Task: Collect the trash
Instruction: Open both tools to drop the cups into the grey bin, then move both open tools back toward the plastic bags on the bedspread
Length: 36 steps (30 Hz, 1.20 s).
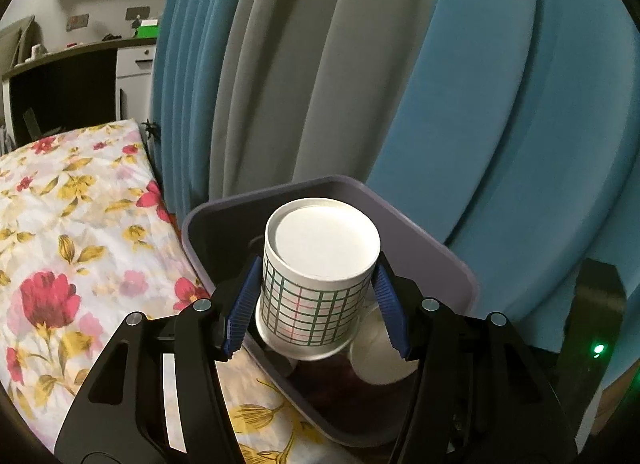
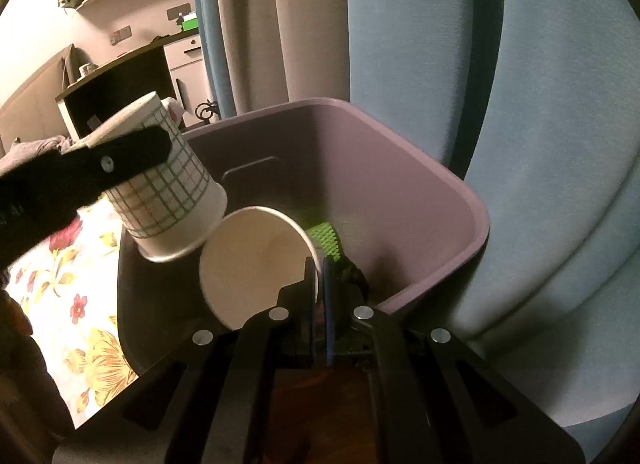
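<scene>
A paper cup with a green and red check pattern [image 1: 316,276] is held bottom-up between the blue pads of my left gripper [image 1: 316,304], above the near corner of a purple bin [image 1: 440,248]. In the right wrist view the same checked cup [image 2: 168,199] hangs tilted over the bin's left rim under a black left finger [image 2: 120,159]. My right gripper [image 2: 320,276] is shut on the rim of a plain white paper cup [image 2: 256,264], its mouth facing the camera over the purple bin [image 2: 400,183]. That white cup [image 1: 380,352] shows below the checked one.
A green ribbed item [image 2: 328,240] lies inside the bin. A bed with a floral sheet [image 1: 80,244] borders the bin on the left. Blue and grey curtains [image 1: 400,63] hang right behind it. A dark desk and white drawers [image 1: 132,59] stand far left.
</scene>
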### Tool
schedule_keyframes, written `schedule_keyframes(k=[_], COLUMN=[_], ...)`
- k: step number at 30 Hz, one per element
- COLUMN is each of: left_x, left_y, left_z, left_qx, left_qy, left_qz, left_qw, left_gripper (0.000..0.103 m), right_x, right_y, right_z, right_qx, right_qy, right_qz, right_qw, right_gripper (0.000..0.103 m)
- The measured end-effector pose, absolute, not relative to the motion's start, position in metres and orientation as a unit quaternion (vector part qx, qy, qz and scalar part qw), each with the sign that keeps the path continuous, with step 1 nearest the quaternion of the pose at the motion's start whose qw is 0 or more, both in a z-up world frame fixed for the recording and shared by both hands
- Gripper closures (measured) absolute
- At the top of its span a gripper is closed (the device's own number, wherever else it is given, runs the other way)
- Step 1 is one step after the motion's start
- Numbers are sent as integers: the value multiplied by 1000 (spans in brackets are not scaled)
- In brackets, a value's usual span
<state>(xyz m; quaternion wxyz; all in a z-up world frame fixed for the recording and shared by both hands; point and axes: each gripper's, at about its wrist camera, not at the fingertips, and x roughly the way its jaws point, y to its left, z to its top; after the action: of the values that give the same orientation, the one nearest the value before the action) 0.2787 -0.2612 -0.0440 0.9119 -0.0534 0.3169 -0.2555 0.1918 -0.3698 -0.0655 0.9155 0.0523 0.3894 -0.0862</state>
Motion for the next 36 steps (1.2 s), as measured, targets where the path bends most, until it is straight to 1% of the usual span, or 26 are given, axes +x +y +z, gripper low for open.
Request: schedule_keyframes(k=[5,6,8,9,11,12,13,14,17,19,23,25,28,36], left_x=[279,279,277,276,272,272,271,270,263,256,237,224,206,164], left_y=[-259,-260,-259,-259,-256,-254,-252,-249,-237,-228,-202,-183,-152,-69], left_z=[-49,-49,-48,-47,-45,-44,-43,-42,-39,-36,-35,-33,-29,-22], left_qx=[-61,-58,-55,-56,-56,-56,-56,-57,-59,-54,-23,-19,-23,-10], left_qy=[325,324,320,317,312,311,310,309,309,308,314,313,306,289], left_qz=[-258,-257,-257,-257,-254,-252,-249,-246,-231,-216,-162,-135,-102,-8], left_qw=[908,909,910,911,914,915,916,917,921,925,935,940,946,957], left_gripper=[46,44,30,28,23,22,20,20,19,19,18,18,18,18], right_x=[195,194,193,193,191,190,190,189,184,178,163,154,144,129], right_y=[-369,-368,-368,-368,-368,-368,-369,-370,-372,-372,-366,-361,-349,-301], right_z=[-66,-66,-66,-66,-65,-64,-63,-62,-56,-49,-34,-27,-16,0], right_qx=[50,50,49,48,47,48,49,51,55,56,51,50,52,52], right_qy=[388,387,386,384,379,376,373,370,360,346,317,299,280,257], right_qz=[-85,-84,-81,-81,-83,-83,-84,-85,-89,-92,-98,-101,-96,-47], right_qw=[916,917,918,919,920,922,923,924,927,932,942,947,954,964], right_gripper=[99,98,96,93,84,77,73,72,65,54,38,25,17,15])
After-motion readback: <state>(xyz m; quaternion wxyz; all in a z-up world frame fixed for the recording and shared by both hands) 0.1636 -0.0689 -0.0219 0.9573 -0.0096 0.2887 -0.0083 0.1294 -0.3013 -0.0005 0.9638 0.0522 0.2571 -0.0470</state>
